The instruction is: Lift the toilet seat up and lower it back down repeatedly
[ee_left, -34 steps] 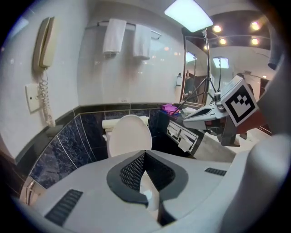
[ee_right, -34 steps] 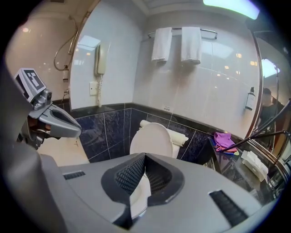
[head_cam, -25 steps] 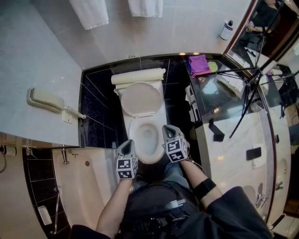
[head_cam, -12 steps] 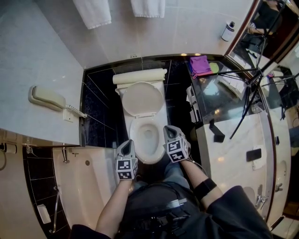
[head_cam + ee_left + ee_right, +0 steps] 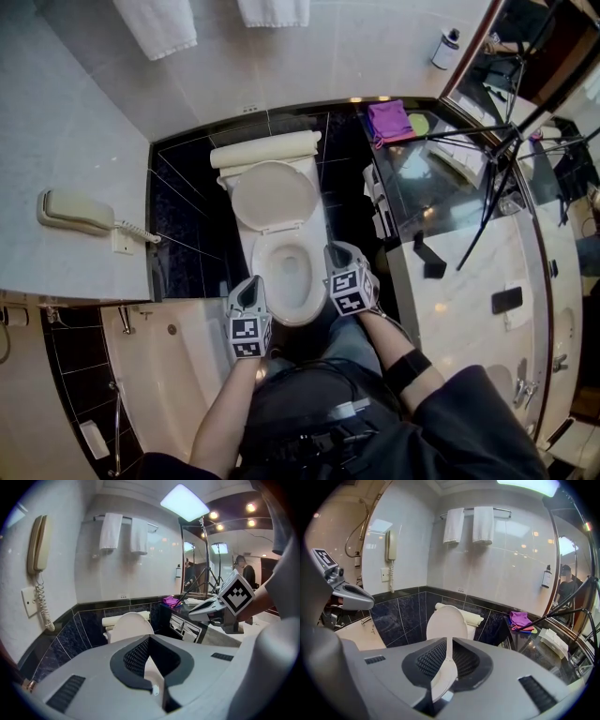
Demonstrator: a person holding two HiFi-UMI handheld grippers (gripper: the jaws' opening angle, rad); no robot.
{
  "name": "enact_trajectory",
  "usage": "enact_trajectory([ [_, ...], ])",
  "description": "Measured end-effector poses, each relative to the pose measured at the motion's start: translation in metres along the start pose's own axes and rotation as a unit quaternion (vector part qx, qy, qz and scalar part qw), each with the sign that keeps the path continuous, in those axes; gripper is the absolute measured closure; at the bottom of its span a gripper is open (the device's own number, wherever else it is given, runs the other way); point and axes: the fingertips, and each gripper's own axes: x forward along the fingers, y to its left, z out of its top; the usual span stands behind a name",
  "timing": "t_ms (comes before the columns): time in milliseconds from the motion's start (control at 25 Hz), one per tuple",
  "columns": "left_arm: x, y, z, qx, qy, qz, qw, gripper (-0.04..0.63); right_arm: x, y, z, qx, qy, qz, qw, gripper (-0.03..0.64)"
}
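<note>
Cream toilet seat (image 5: 263,268), black tiles (image 5: 192,206), purple cloth (image 5: 388,121)

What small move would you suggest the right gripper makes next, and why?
Probably close the right gripper on the toilet seat rim and start lifting. Its jaws have just been opening, the white rim stands between them, and in the head view the seat lies down on the bowl while the lid stands up.

A purple cloth (image 5: 392,122) lies on the dark counter (image 5: 412,192).
</note>
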Motion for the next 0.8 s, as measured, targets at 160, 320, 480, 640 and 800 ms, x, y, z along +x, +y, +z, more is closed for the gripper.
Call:
enact_trajectory([
  [160,0.014,-0.010,-0.001,0.012,0.006,-0.019,0.9997,0.595,0.013,-0.012,-0.030,0.037,0.033,0.008,0.999,0.506],
  [320,0.032,-0.020,-0.014,0.029,0.022,-0.039,0.9986,0.595,0.027,-0.023,-0.075,0.073,0.075,0.005,0.995,0.425],
  [480,0.055,-0.027,-0.038,0.042,0.027,-0.050,0.9975,0.595,0.051,-0.025,-0.134,0.102,0.112,0.007,0.988,0.402],
  [640,0.072,-0.032,-0.076,0.045,0.042,-0.062,0.9962,0.595,0.072,-0.013,-0.203,0.168,0.147,0.012,0.975,0.380],
  [800,0.088,-0.027,-0.114,0.039,0.053,-0.060,0.9960,0.595,0.096,0.008,-0.265,0.218,0.176,0.022,0.960,0.365],
])
